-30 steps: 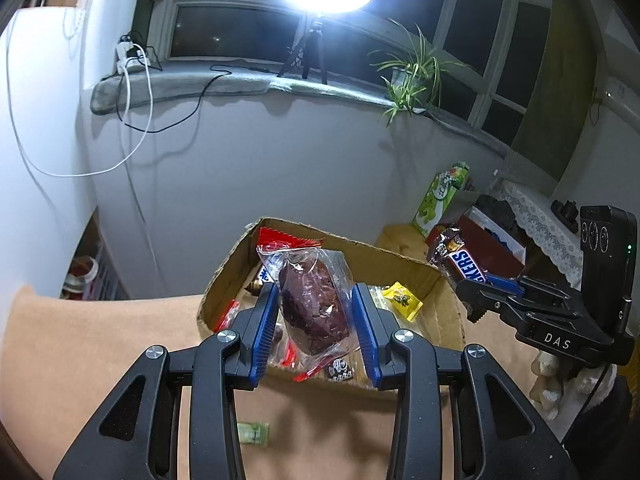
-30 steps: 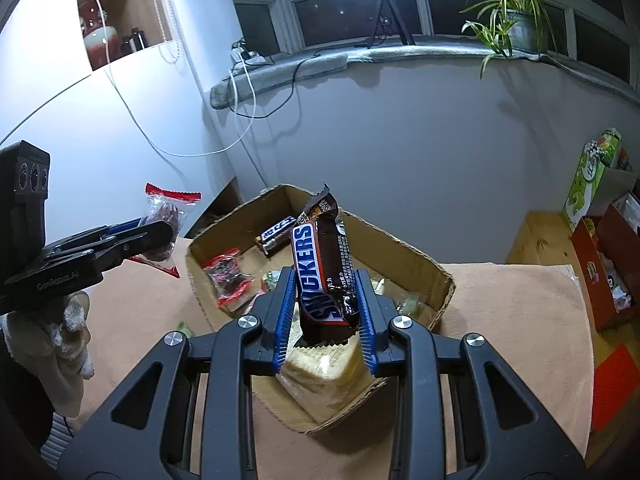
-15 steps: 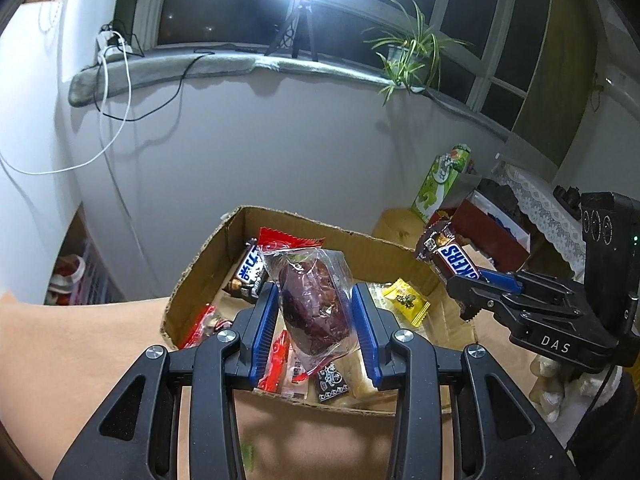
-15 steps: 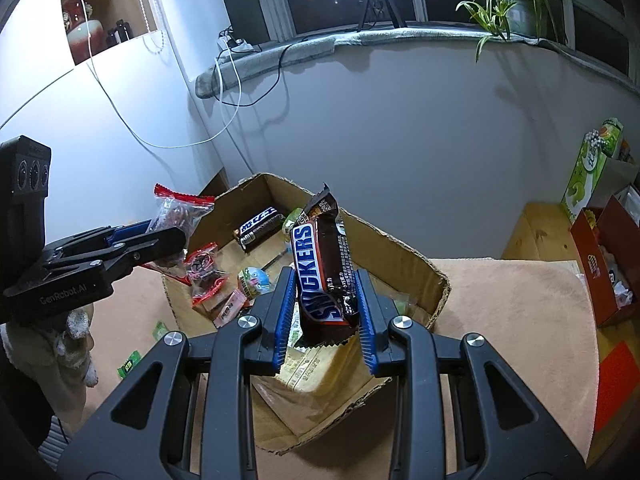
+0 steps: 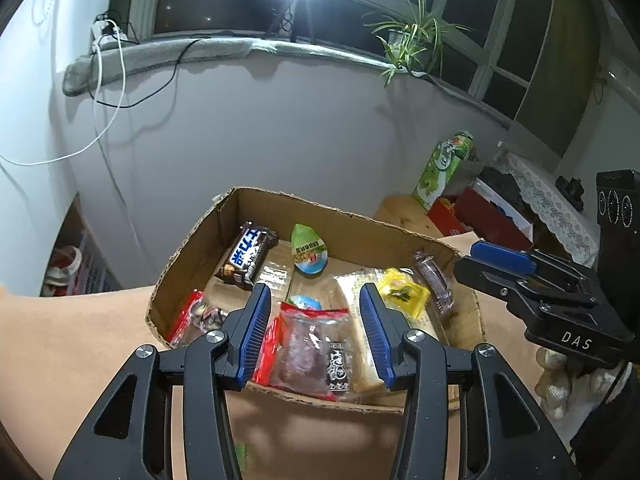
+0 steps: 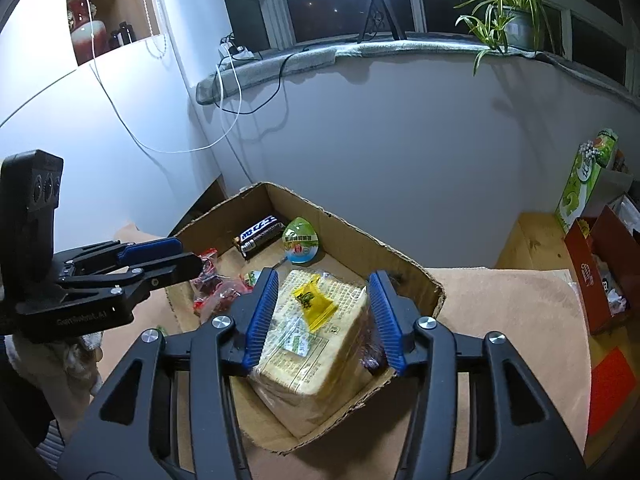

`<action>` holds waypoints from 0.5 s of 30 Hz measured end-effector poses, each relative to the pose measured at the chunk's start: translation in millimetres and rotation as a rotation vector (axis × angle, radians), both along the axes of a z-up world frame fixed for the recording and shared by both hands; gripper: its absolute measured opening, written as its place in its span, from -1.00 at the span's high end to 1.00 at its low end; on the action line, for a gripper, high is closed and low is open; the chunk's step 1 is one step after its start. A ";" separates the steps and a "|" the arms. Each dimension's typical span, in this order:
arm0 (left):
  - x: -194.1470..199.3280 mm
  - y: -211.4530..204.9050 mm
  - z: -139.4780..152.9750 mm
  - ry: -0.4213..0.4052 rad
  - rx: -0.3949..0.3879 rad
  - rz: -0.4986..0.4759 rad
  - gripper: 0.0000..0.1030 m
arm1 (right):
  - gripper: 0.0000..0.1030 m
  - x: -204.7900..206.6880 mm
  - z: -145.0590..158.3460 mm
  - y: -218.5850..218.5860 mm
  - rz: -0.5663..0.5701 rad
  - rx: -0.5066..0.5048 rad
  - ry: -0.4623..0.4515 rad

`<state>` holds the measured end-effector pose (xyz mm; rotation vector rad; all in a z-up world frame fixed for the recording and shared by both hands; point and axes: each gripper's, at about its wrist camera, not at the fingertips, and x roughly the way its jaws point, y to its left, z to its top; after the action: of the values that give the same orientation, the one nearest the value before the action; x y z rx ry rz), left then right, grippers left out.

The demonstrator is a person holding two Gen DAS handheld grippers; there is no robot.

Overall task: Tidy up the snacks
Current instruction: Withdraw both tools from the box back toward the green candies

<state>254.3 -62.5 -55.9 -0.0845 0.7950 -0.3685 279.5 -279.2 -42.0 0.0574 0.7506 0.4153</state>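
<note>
A cardboard box point(image 5: 256, 200) on the tan table holds several snacks. My left gripper point(image 5: 316, 332) is open and empty above the box's near wall. The clear packet with the dark snack point(image 5: 310, 350) lies in the box just below it. My right gripper point(image 6: 326, 318) is open and empty over the box point(image 6: 400, 256), above a large yellowish packet point(image 6: 316, 356). A dark bar point(image 5: 434, 280) lies by the right wall. It shows partly behind the right finger in the right wrist view point(image 6: 370, 354). Each gripper also shows in the other view, the right point(image 5: 492, 260) and the left point(image 6: 168, 256).
In the box lie a dark chocolate bar point(image 5: 246, 256), a green egg-shaped pack point(image 5: 308, 250), a yellow candy point(image 5: 400, 290) and red packets point(image 5: 192, 316). A green carton point(image 5: 440, 168) and red boxes point(image 6: 600, 264) stand right of the table. A small green packet point(image 5: 244, 454) lies outside the box.
Both grippers have opened. The dark snack packet has dropped from the left gripper into the box, and the Snickers bar has left the right gripper. Both grippers moved closer over the box.
</note>
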 end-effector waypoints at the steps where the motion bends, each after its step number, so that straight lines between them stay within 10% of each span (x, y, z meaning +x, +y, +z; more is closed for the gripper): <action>1: -2.2 -0.2 1.0 -0.003 0.006 -0.003 0.13 | 0.03 -1.8 1.8 -0.7 -0.001 0.002 -0.003; 15: -61.7 57.8 23.4 -0.069 0.020 0.118 0.13 | -0.06 -55.3 20.1 16.3 0.057 0.032 -0.037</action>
<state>192.6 -4.6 -32.5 -0.0989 0.7216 -0.2502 224.2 -262.9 -21.9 0.0585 0.7103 0.4820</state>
